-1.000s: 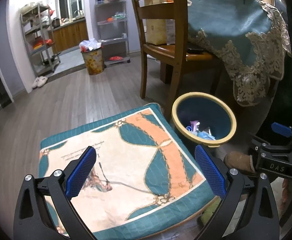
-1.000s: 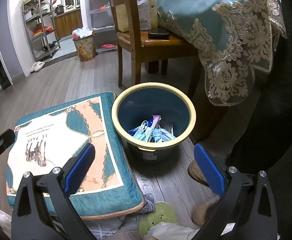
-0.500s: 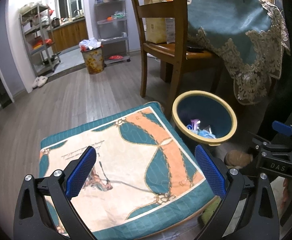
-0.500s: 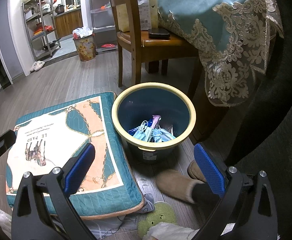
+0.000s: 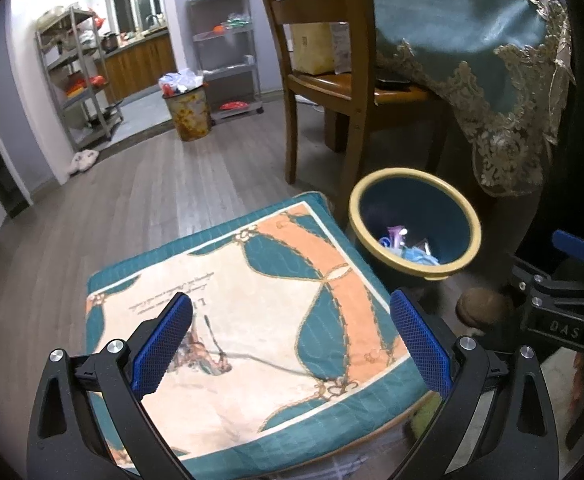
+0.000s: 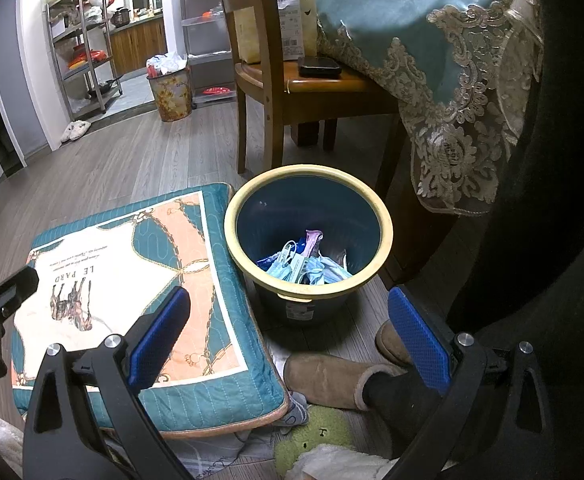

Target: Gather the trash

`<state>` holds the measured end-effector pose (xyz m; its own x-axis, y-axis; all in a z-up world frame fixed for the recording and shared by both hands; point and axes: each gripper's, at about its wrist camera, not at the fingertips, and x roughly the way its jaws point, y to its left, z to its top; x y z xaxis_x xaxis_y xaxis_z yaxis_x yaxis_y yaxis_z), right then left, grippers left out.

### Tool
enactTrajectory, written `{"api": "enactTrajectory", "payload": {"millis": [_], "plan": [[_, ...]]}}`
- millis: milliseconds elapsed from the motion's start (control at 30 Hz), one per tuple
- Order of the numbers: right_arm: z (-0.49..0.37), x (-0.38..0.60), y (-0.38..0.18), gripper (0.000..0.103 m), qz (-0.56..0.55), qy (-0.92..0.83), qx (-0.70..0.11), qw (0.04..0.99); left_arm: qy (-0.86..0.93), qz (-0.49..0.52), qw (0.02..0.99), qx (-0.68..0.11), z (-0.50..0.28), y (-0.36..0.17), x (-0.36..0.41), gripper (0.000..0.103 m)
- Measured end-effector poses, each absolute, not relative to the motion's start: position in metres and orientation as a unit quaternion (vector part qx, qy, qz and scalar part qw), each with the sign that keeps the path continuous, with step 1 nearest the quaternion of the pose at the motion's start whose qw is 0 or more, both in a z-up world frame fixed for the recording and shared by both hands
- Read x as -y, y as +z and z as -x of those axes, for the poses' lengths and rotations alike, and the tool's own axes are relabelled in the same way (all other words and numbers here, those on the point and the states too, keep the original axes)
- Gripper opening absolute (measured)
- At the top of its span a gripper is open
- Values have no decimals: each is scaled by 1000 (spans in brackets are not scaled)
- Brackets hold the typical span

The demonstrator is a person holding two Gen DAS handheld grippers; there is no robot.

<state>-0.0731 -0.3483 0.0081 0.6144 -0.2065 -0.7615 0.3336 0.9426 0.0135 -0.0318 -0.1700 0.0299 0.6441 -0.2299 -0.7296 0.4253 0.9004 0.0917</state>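
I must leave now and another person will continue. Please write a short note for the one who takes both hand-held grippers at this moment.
Left hand-held gripper: open, empty, above the patterned cushion.
Right hand-held gripper: open, empty, pointing at the floor in front of the bin.
Bin: blue with a yellow rim, on the floor beside the cushion, in front of the wooden chair. It holds face masks and other small trash.
Done: some trash is in the bin.
Left: no loose trash shows on the cushion; check the floor nearby. A person's slippered foot is beside the bin, so move carefully.
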Motion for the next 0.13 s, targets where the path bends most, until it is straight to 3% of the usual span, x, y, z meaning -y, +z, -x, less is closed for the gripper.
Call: {"api": "enactTrajectory", "payload": {"millis": [133], "plan": [[72,344,9,97,-76,-146,-413,896,-174,-113,897,-389,28,30,164,98]]}}
